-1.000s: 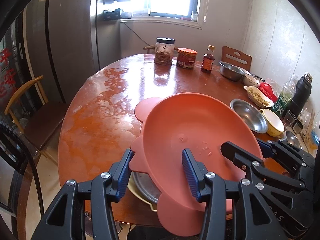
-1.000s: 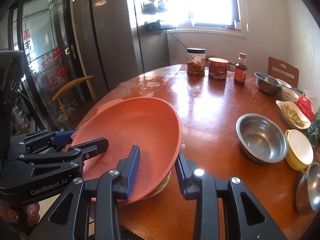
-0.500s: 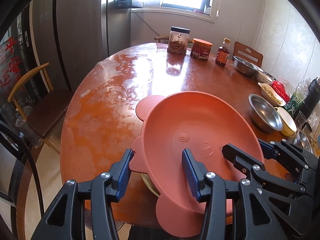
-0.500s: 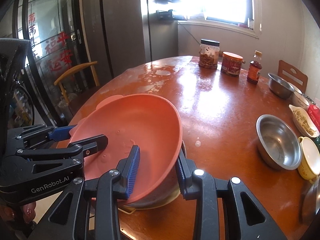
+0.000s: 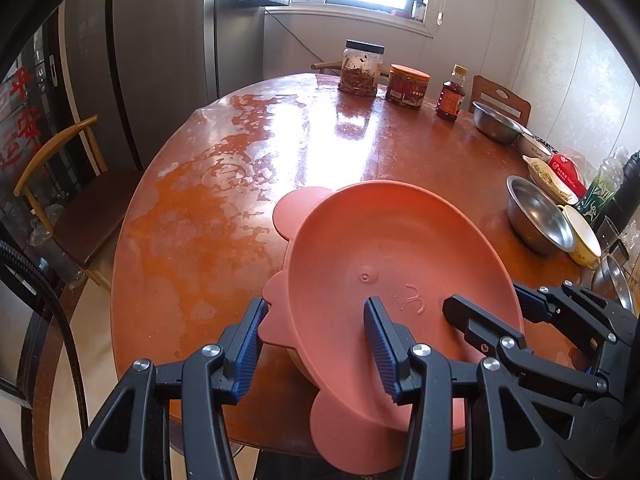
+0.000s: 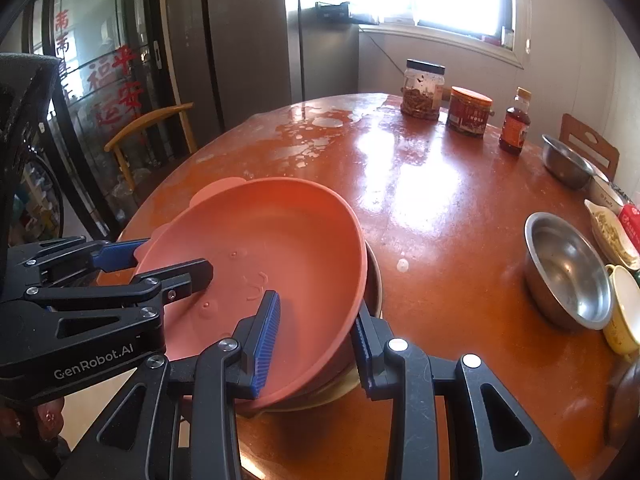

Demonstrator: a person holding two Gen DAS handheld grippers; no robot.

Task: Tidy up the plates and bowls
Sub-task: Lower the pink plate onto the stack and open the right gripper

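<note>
A large salmon-pink plastic plate with ear-like tabs (image 5: 392,256) (image 6: 272,248) is held tilted over the near edge of the round wooden table (image 5: 248,184). My left gripper (image 5: 316,344) is shut on its left rim. My right gripper (image 6: 316,340) is shut on its right rim and shows in the left wrist view (image 5: 500,316). Under the plate lie a metal bowl and a pale plate (image 6: 344,388), mostly hidden. A steel bowl (image 6: 568,268) and a yellow bowl (image 6: 624,308) stand at the right.
Two jars (image 5: 362,66) (image 5: 408,86) and a sauce bottle (image 5: 452,94) stand at the far edge. Another steel bowl (image 5: 496,122), a food dish (image 5: 548,176), bottles (image 5: 600,192) and a red packet crowd the right side. A wooden chair (image 5: 60,184) stands left of the table.
Both grippers have lifted and drawn back with the pink plate. The dishes under it now sit farther below.
</note>
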